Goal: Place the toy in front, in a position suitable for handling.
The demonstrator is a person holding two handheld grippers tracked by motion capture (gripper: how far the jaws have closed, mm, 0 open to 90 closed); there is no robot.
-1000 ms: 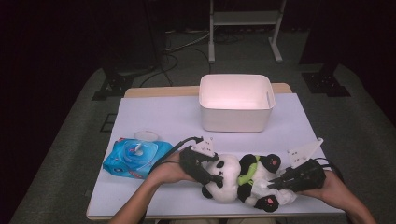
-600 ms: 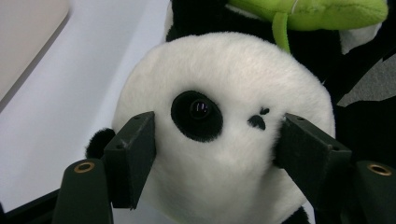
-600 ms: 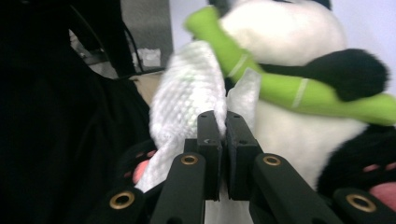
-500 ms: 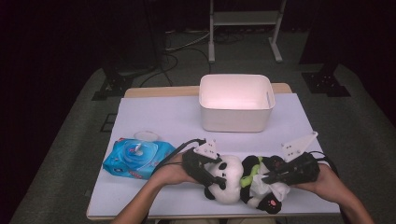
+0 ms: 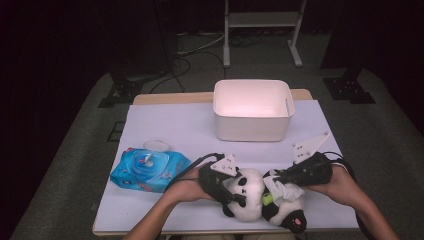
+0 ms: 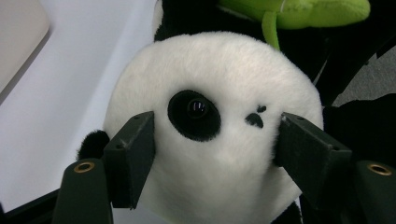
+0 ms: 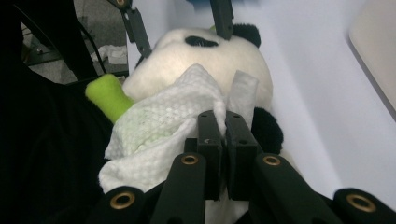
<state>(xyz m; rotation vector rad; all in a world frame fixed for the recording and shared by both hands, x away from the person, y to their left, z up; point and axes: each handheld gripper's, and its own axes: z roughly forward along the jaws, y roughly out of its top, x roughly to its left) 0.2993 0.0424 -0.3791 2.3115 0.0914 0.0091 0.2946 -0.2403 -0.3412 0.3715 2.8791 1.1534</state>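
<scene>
High view: a plush panda (image 5: pixel 260 197) lies at the near edge of the white tabletop (image 5: pixel 170 125), between the person's two hands. The left claw (image 5: pixel 231 192) sits against the panda's white head, one jaw on each side of it. The right claw (image 5: pixel 280 180) lies over the panda's body with a white wet wipe (image 5: pixel 287 190) bunched at its tip. A blue pack of wipes (image 5: pixel 147 170) rests on the tabletop to the left of the left hand, with a small white lid (image 5: pixel 156 145) just behind it. A white bin (image 5: pixel 252 109) stands toward the far side of the tabletop, well apart from the toy.

Left gripper view: the left claw (image 6: pixel 215 140) is clamped on the panda's head (image 6: pixel 219 126), the two black pads pressed into the fur on either side of the face; one dark eye patch and the small nose show between them. A green plush piece (image 6: pixel 299 11) lies beyond the head.

Right gripper view: the jaws of the right claw (image 7: pixel 225 128) are pressed together, pinching the wet wipe (image 7: pixel 163 126), which is draped over the panda (image 7: pixel 215 58) beside the green plush piece (image 7: pixel 107 95). The jaws of the other claw flank the panda's head at the top of this view. The corner of the bin (image 7: pixel 376 51) shows at the right edge.
</scene>
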